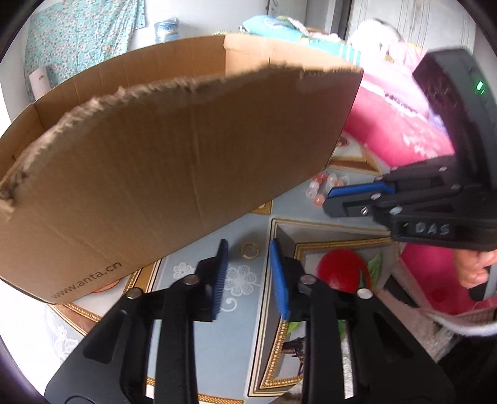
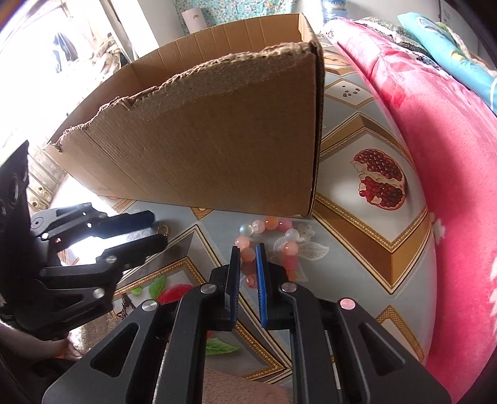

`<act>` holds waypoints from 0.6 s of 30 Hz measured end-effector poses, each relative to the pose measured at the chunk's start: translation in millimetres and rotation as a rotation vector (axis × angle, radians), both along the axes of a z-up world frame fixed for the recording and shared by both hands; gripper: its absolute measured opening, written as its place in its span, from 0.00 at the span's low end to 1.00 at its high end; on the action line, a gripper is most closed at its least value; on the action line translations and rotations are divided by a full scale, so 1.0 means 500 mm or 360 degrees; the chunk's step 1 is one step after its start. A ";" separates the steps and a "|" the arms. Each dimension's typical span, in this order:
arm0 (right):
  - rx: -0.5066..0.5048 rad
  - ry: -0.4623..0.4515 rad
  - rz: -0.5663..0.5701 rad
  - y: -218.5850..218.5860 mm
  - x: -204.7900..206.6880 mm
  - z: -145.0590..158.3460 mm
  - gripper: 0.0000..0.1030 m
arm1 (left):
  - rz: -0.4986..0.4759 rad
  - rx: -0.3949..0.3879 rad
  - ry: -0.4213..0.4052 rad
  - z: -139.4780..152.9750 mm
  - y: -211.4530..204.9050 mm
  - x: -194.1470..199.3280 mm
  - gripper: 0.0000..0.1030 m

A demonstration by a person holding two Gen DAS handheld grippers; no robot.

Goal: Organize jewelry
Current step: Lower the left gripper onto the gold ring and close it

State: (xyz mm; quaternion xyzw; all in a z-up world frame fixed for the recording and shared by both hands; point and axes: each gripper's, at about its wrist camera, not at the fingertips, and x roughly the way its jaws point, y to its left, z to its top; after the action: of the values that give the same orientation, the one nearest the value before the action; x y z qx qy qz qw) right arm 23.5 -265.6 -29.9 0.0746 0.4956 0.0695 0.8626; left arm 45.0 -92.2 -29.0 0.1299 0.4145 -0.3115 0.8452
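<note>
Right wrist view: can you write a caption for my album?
Right gripper closing on a pink bead bracelet beside a torn cardboard box.

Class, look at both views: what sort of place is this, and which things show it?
Probably a home, perhaps a bedroom: a pink blanket and folded bedding beside a fruit-patterned tablecloth, with a cardboard box and bead bracelet on it.

The cardboard box [image 1: 174,161] hides its own inside; the bead bracelet [image 2: 273,245] perhaps continues behind the right gripper's fingers [image 2: 264,279].
</note>
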 end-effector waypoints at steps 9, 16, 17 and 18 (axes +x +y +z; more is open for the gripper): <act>0.0019 -0.0033 0.0009 -0.014 -0.009 -0.003 0.10 | -0.0020 0.0074 -0.0055 -0.005 -0.017 0.004 0.14; 0.0019 -0.0054 0.0004 -0.004 -0.015 -0.004 0.10 | -0.0028 0.0056 -0.0054 -0.004 -0.015 0.003 0.10; 0.0034 -0.0053 -0.0004 -0.007 -0.017 -0.005 0.10 | -0.0029 0.0043 -0.0040 -0.003 -0.012 0.004 0.10; 0.0053 -0.0049 -0.0015 -0.011 -0.018 -0.005 0.10 | -0.0030 0.0025 -0.0021 -0.003 -0.010 0.005 0.10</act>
State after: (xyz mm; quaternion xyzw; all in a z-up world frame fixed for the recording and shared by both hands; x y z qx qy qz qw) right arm 14.4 -271.2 -32.2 0.0901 0.4806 0.0746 0.8691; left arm 47.3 -97.1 -30.3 0.1426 0.4102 -0.3152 0.8438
